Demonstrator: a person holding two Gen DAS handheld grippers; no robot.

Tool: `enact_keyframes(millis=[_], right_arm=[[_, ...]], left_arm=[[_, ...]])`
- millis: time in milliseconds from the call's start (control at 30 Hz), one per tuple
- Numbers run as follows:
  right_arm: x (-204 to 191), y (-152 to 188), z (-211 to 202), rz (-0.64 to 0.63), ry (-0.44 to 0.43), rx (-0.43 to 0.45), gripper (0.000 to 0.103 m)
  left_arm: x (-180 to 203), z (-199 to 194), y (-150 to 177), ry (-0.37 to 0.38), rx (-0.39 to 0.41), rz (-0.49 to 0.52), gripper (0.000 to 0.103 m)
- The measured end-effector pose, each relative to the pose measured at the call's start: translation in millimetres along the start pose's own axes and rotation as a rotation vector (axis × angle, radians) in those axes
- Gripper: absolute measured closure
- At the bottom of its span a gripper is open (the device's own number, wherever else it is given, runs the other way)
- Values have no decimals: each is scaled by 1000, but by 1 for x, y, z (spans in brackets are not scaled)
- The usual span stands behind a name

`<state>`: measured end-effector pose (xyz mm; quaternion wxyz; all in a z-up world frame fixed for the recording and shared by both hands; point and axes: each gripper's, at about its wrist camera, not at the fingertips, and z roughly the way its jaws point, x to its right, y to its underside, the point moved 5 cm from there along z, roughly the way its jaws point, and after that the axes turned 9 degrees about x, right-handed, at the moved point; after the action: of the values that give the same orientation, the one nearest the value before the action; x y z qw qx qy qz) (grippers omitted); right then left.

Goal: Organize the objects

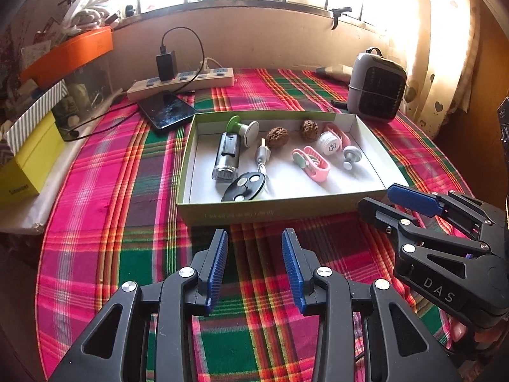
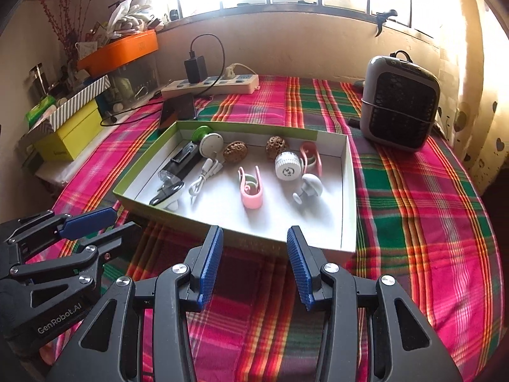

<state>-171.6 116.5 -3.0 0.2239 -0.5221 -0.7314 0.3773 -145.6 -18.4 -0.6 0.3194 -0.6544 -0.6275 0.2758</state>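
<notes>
A shallow green box with a white inside (image 1: 222, 215) (image 2: 350, 191) lies on the plaid cloth. It holds a flashlight (image 1: 226, 156) (image 2: 178, 167), a black key fob (image 1: 244, 186), a cable (image 2: 203, 178), two walnuts (image 1: 277, 137) (image 2: 235, 151), pink clips (image 1: 313, 162) (image 2: 251, 189), a white round cap (image 1: 329, 143) (image 2: 287, 165) and white knobs (image 1: 351, 156) (image 2: 308, 186). My left gripper (image 1: 254, 265) is open and empty, just short of the box's near wall. My right gripper (image 2: 254, 265) is open and empty at the box's near right corner. It also shows in the left wrist view (image 1: 381, 200).
A phone (image 1: 167, 109) and a power strip with a charger (image 1: 181, 79) lie behind the box. A small grey heater (image 1: 377, 89) (image 2: 399, 103) stands at the back right. Stacked boxes, yellow (image 1: 28, 156) and orange (image 1: 73, 54), line the left side. A curtain hangs at the right.
</notes>
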Motion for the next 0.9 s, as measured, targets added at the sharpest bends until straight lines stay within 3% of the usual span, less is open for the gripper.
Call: enact_keyframes(millis=[533,900], right_arm=[[12,52,-18,43,86,-73,59],[12,65,-29,62,119,-73,59]], left_arm=[[13,-7,43,-30,-36,13,69],[26,-11,61,-41,-41,45,69]])
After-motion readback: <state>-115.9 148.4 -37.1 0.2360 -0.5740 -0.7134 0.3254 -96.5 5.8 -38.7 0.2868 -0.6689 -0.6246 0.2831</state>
